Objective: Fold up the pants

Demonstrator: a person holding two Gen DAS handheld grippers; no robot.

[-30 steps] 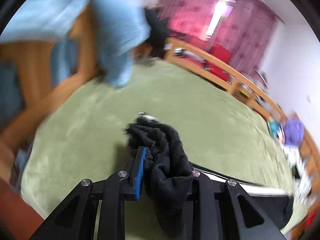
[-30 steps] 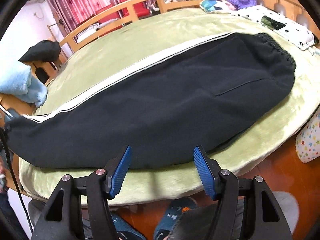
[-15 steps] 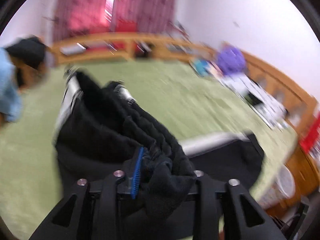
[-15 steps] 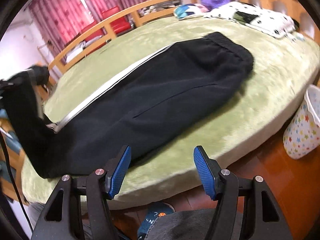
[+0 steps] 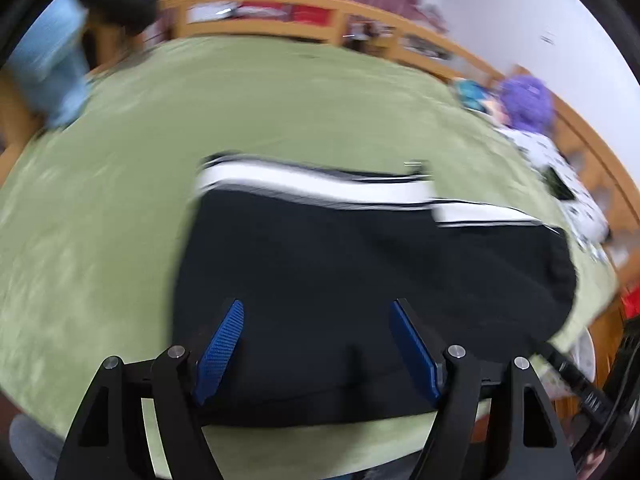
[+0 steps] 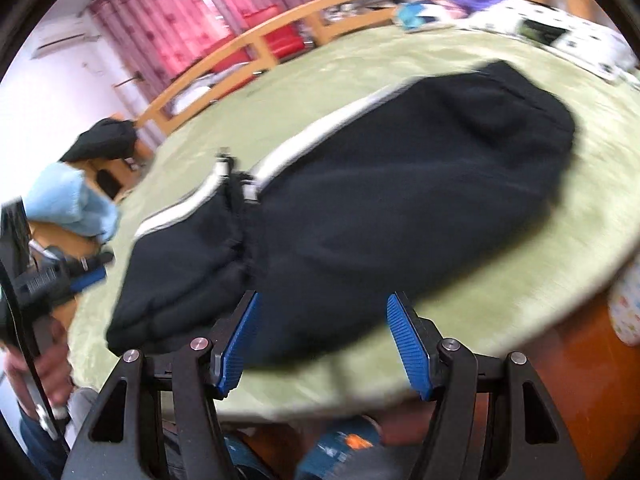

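With the first fold just laid, the left claw (image 5: pixel 316 344) has just opened, empty, above the pants (image 5: pixel 360 272) on the bed (image 5: pixel 100 240); the right claw (image 6: pixel 322 340), also wide and empty, hovers at their near edge, so regripping comes next.

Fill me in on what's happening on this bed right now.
A person with a gripper in each hand is folding black pants on a green bed cover. The leg end lies folded over the middle. The left gripper, jaws just opened, has nothing between them and hovers over the fabric. The right gripper is open too, at the pants' near edge.
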